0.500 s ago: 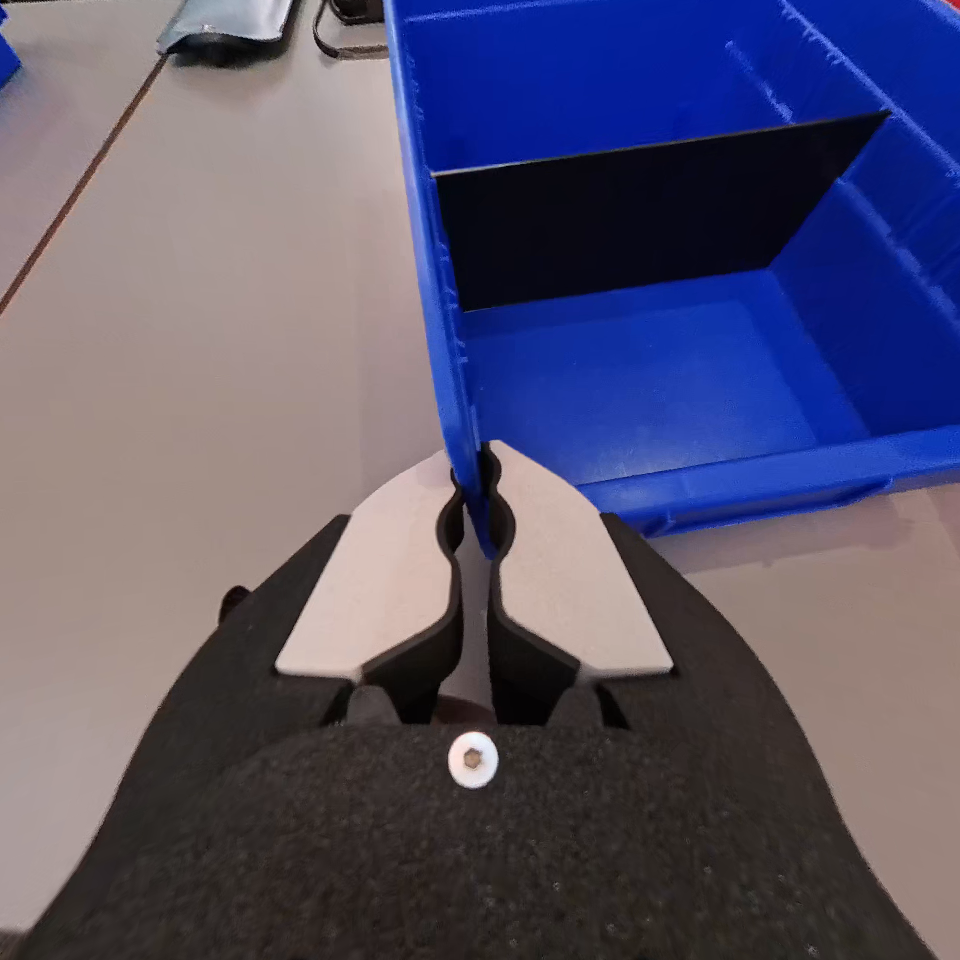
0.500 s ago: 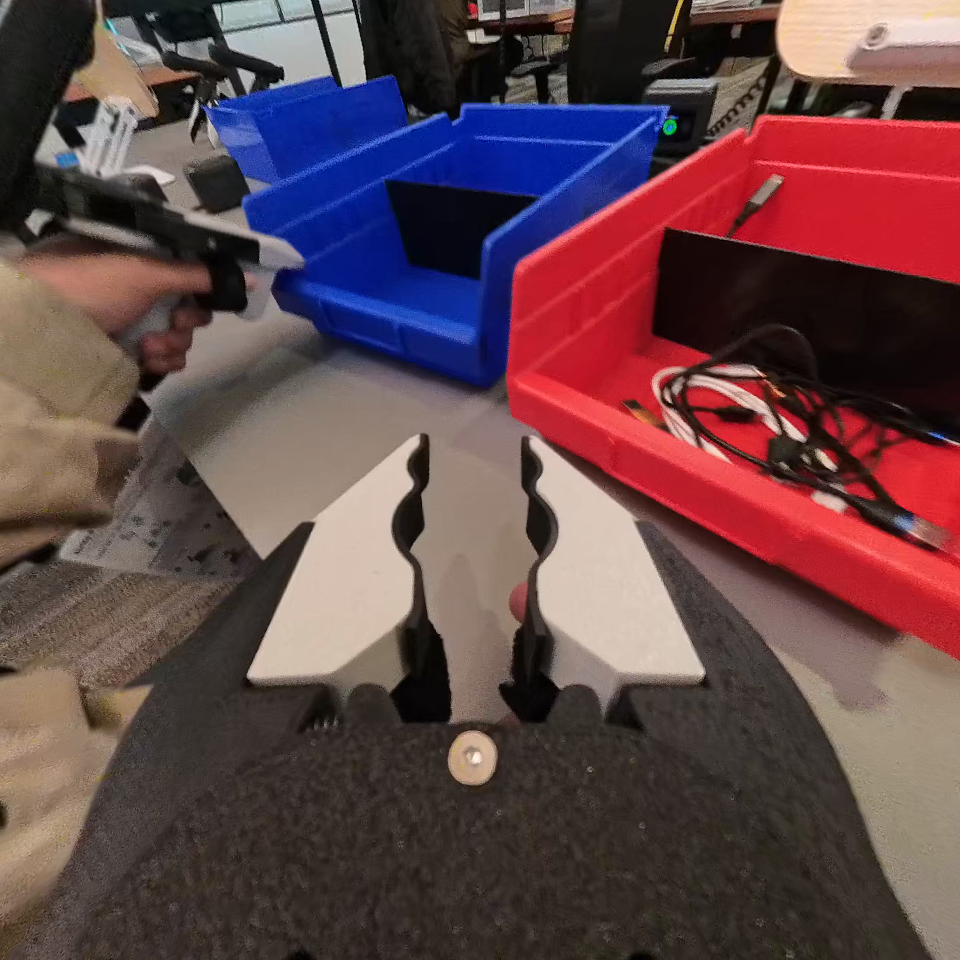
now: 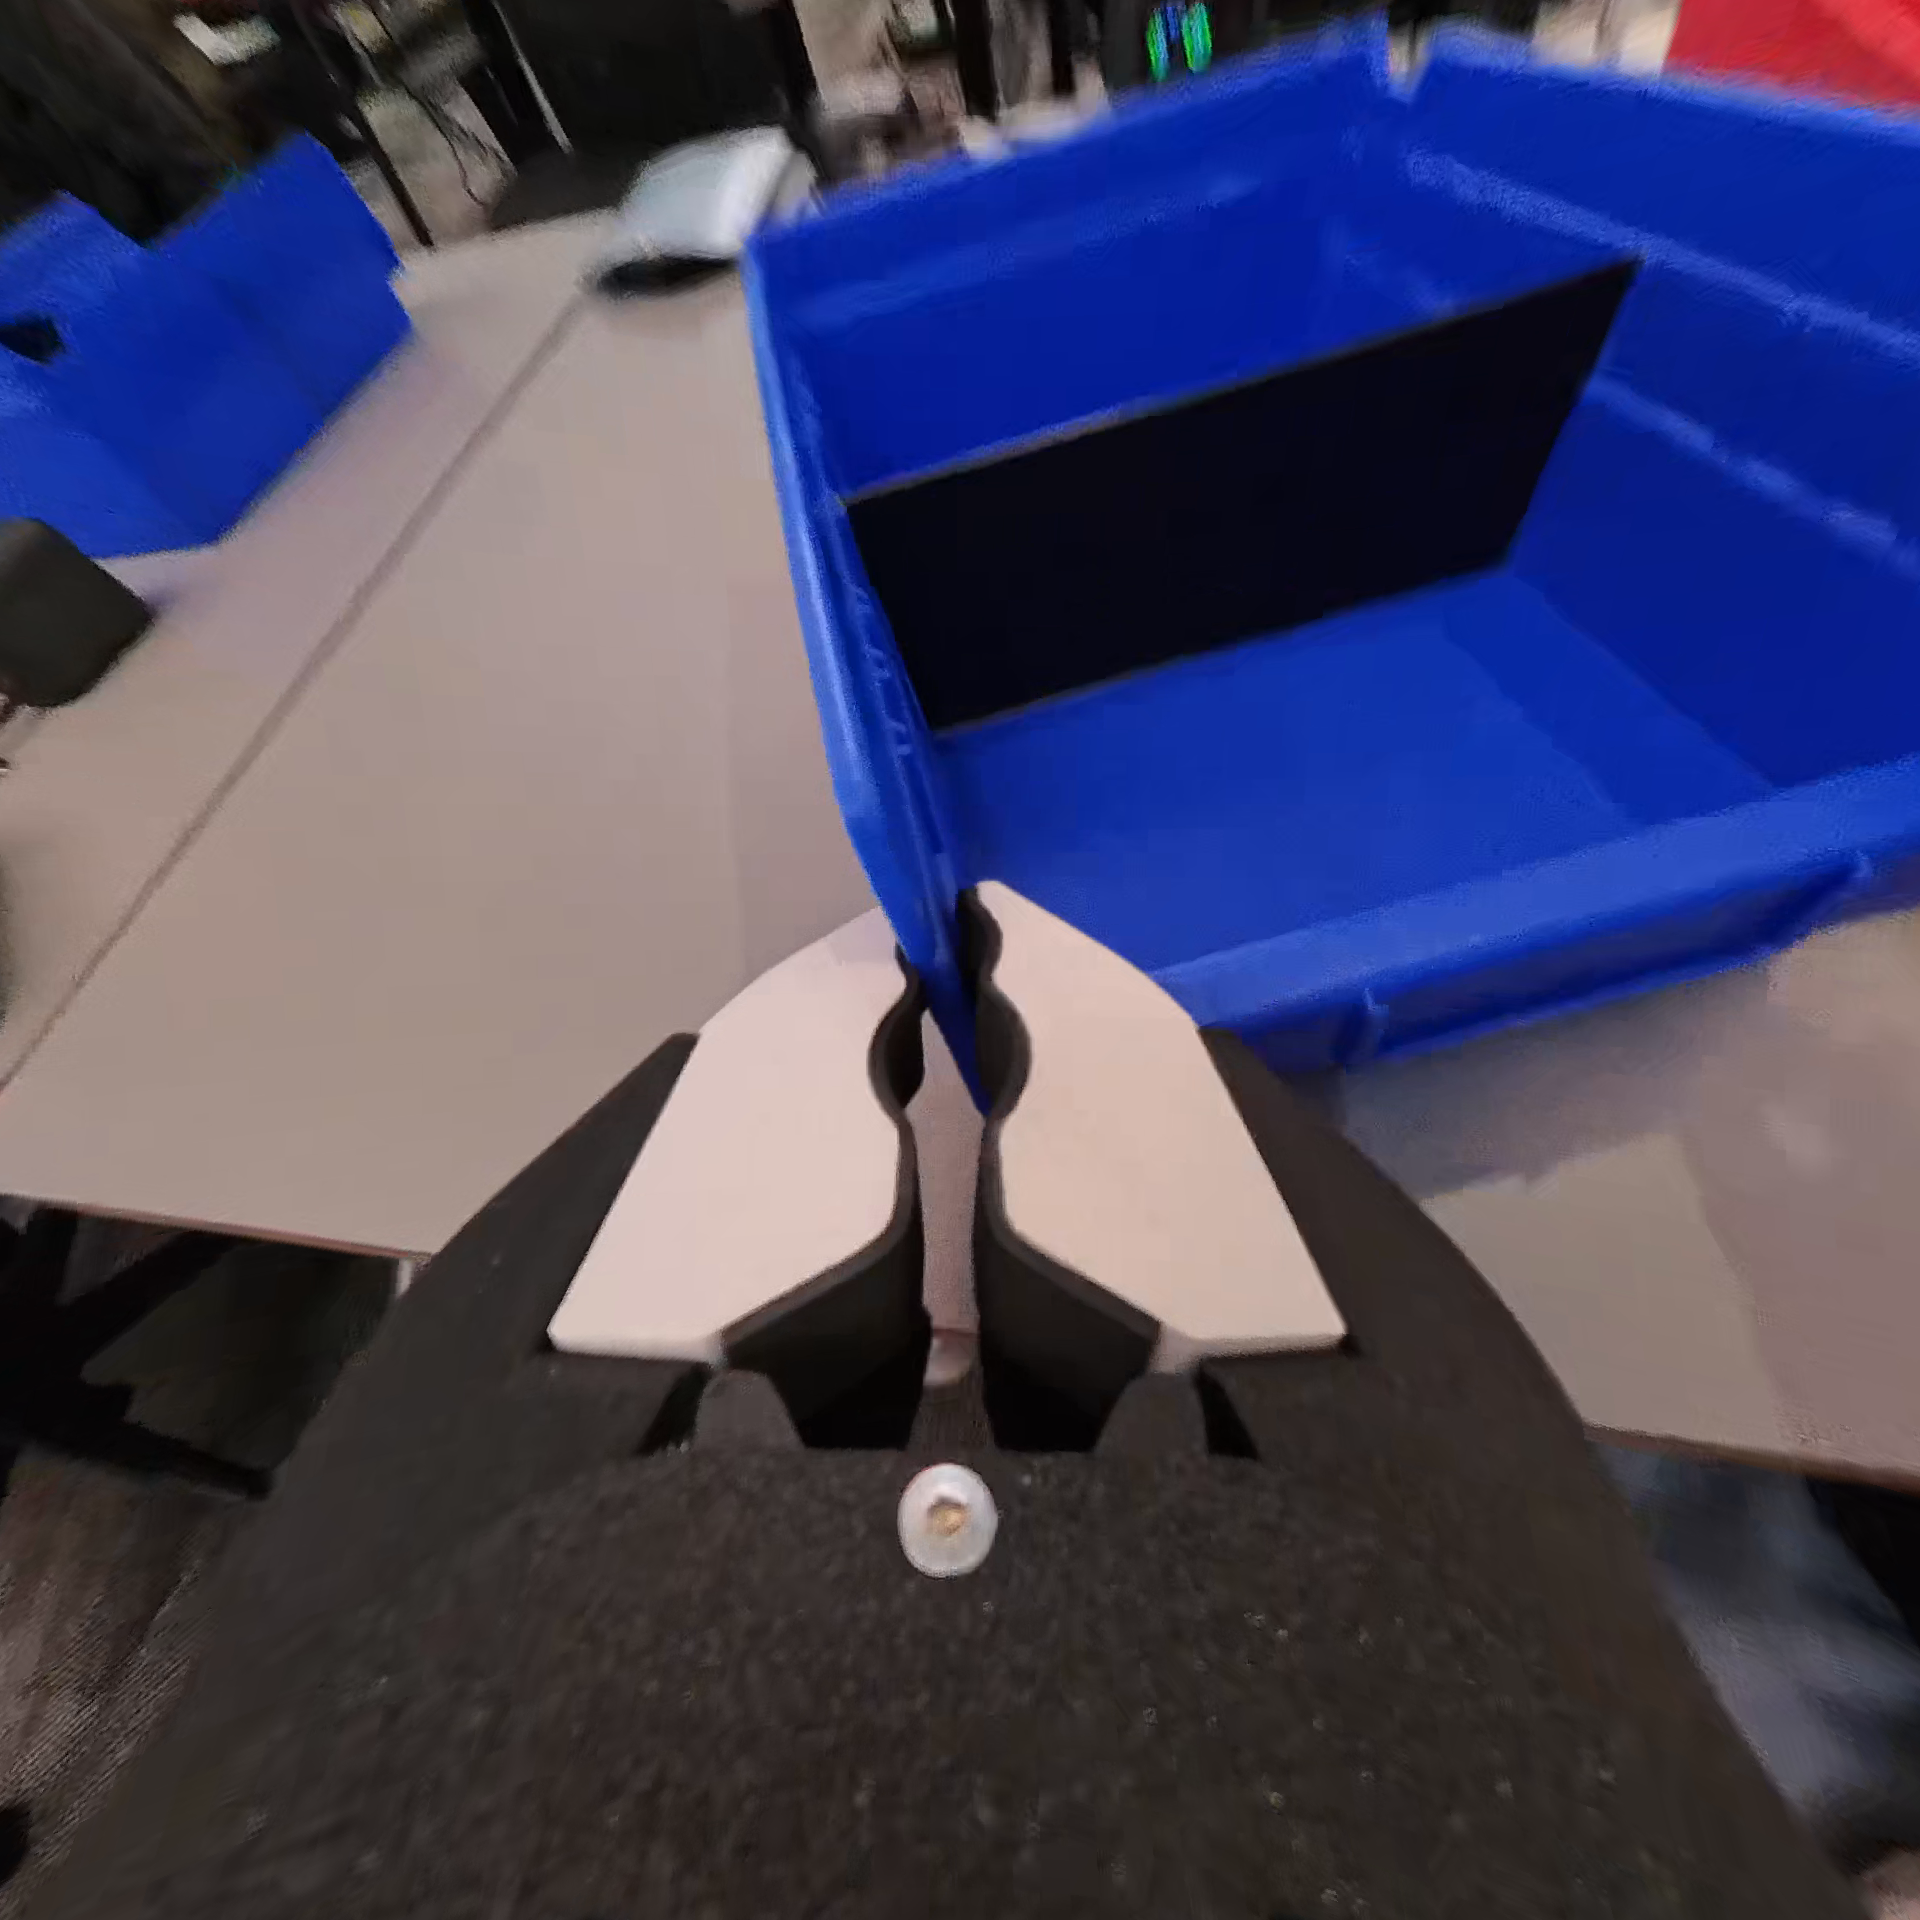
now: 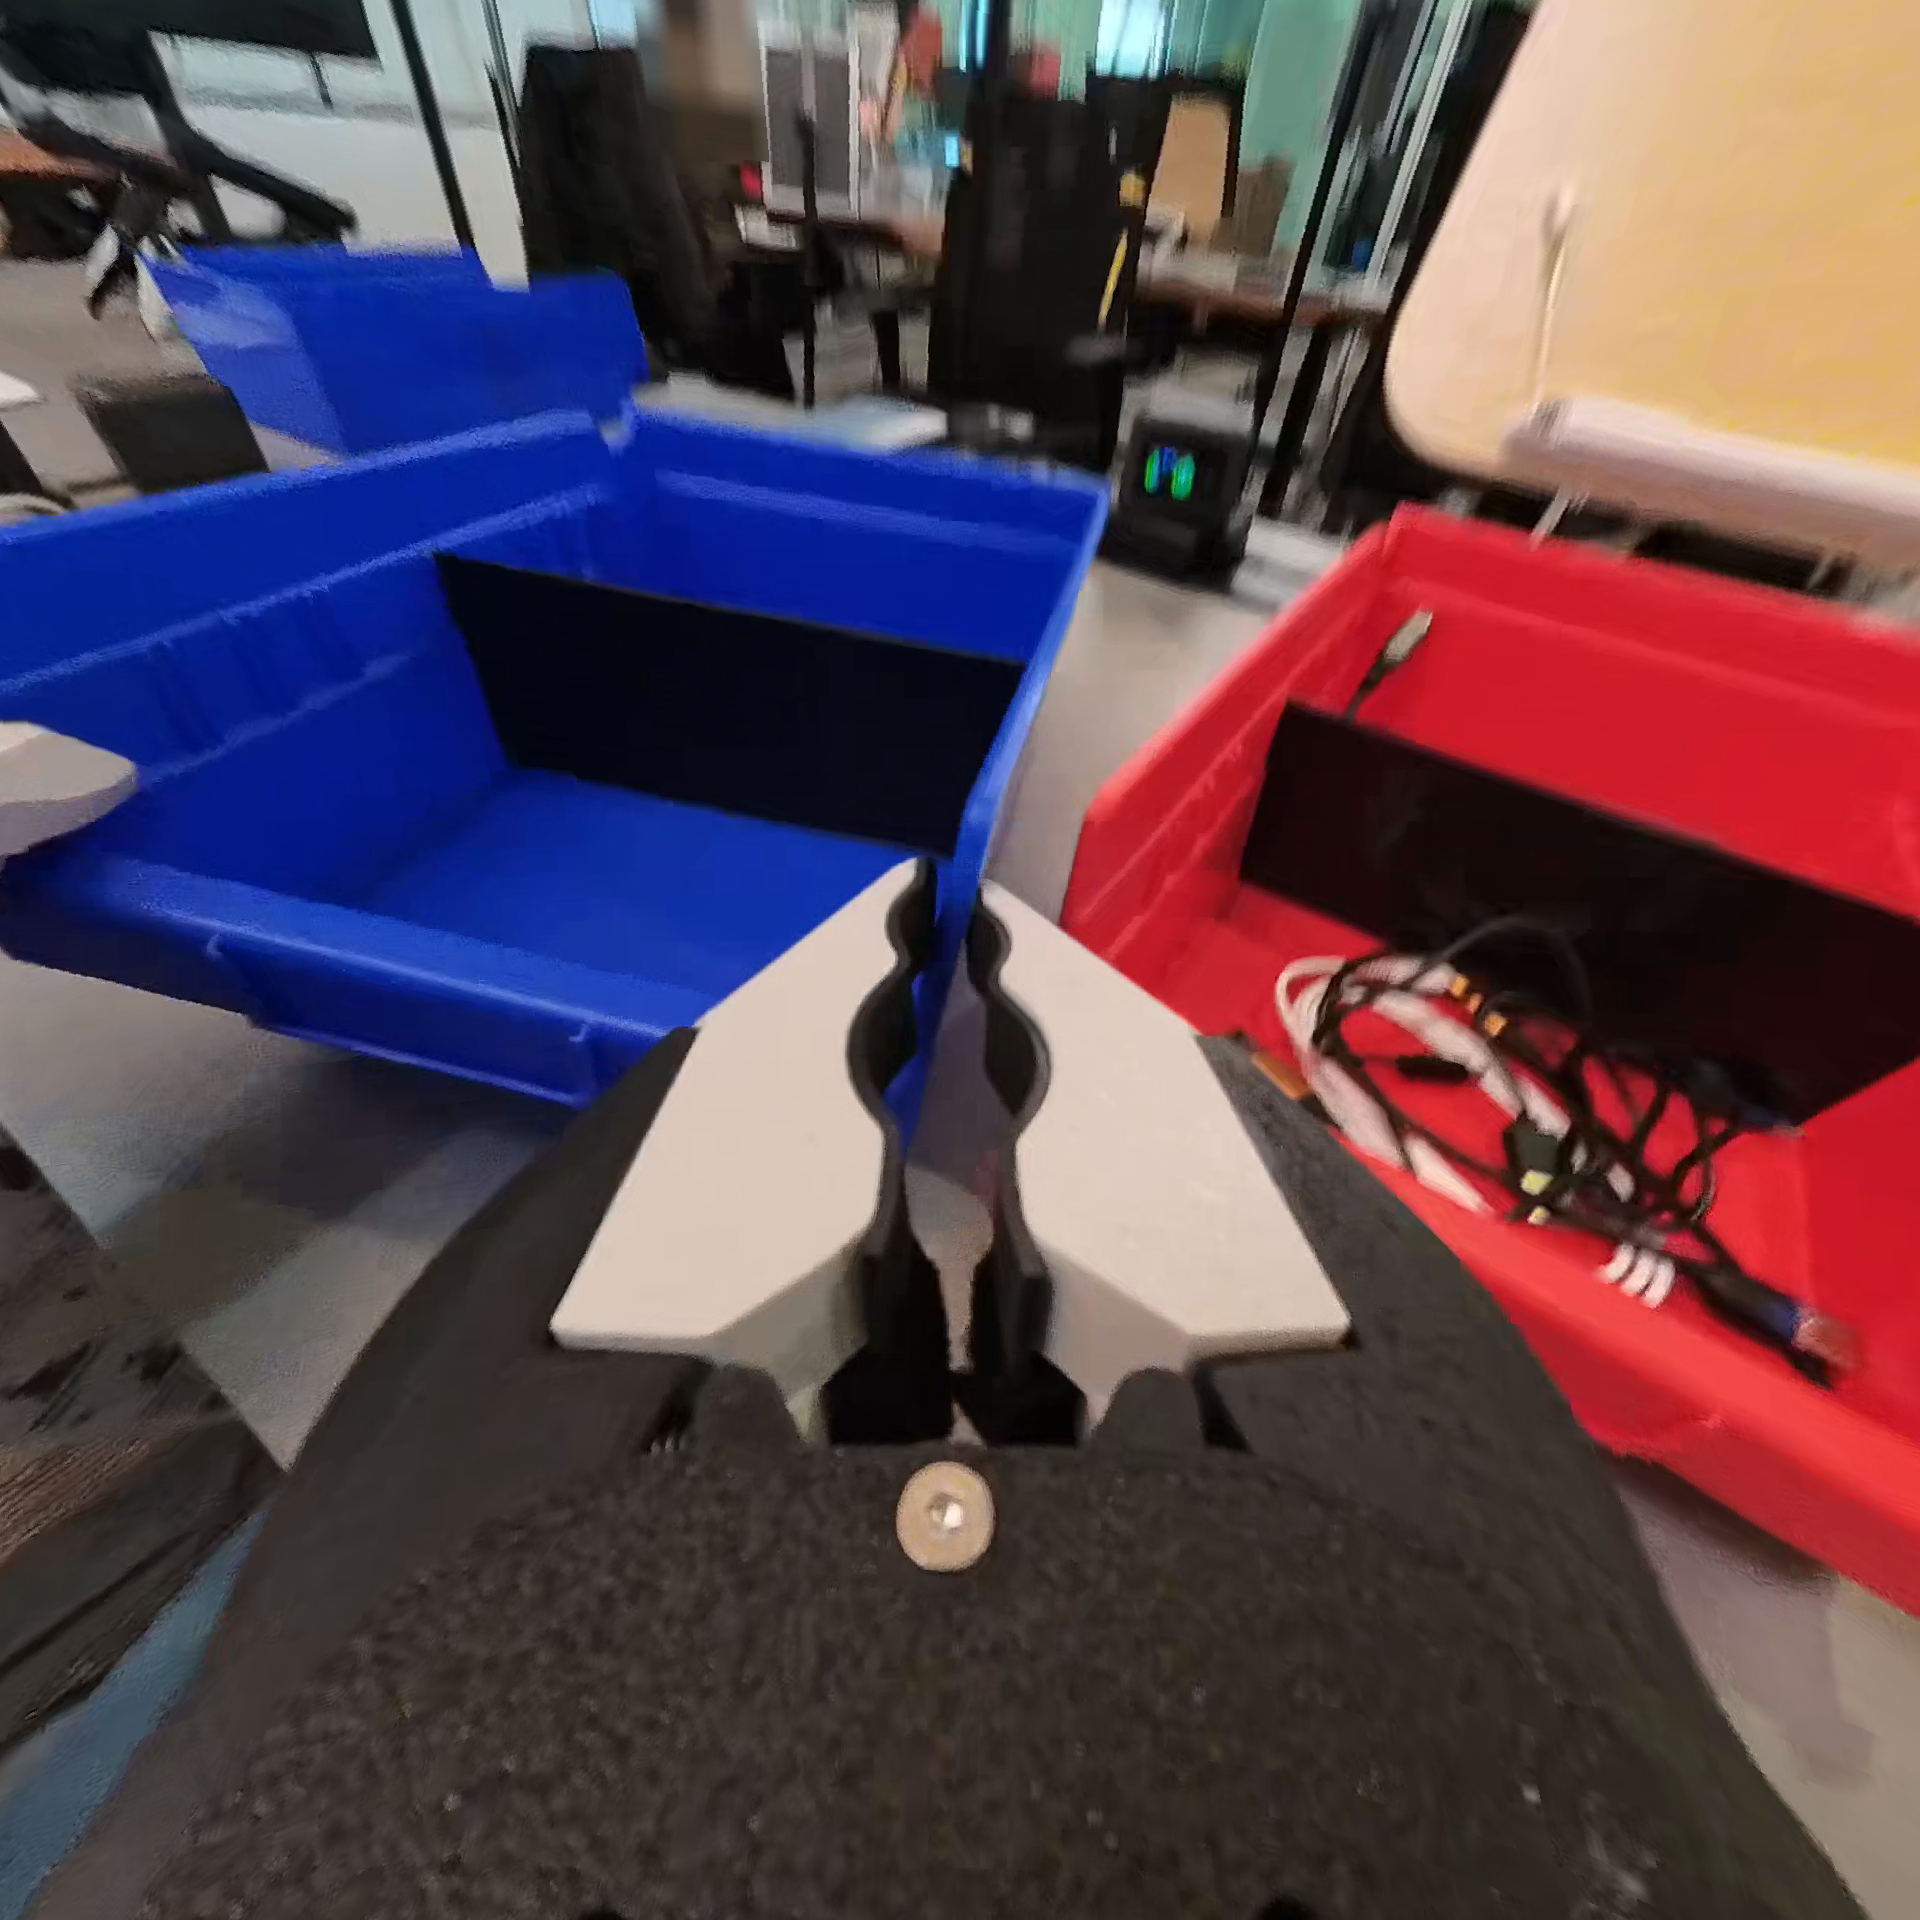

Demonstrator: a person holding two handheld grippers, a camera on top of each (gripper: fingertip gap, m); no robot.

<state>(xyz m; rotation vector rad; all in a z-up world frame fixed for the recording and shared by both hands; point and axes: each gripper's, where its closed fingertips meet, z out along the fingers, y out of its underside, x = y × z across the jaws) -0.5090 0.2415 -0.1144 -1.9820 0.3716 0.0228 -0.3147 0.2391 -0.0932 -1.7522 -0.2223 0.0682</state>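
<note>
An empty blue bin with a black divider stands on a grey table. My left gripper is shut on the bin's left wall at its front corner. My right gripper is shut on the same bin's right wall at its front corner, and the divider shows beyond. One finger of the left gripper shows at the bin's far corner in the right wrist view. The bin looks tilted. I cannot tell whether it is off the table.
A red bin holding tangled black and white cables sits close to the right of the blue bin. A second blue bin stands at the back left. A black object lies at the table's left edge. My hands' fingertips stand some 20 cm from each other.
My right gripper has moved left from open above the table and shut on the blue bin's right front corner. My left gripper keeps its hold; its view has tilted up and now shows the table's near edge.
</note>
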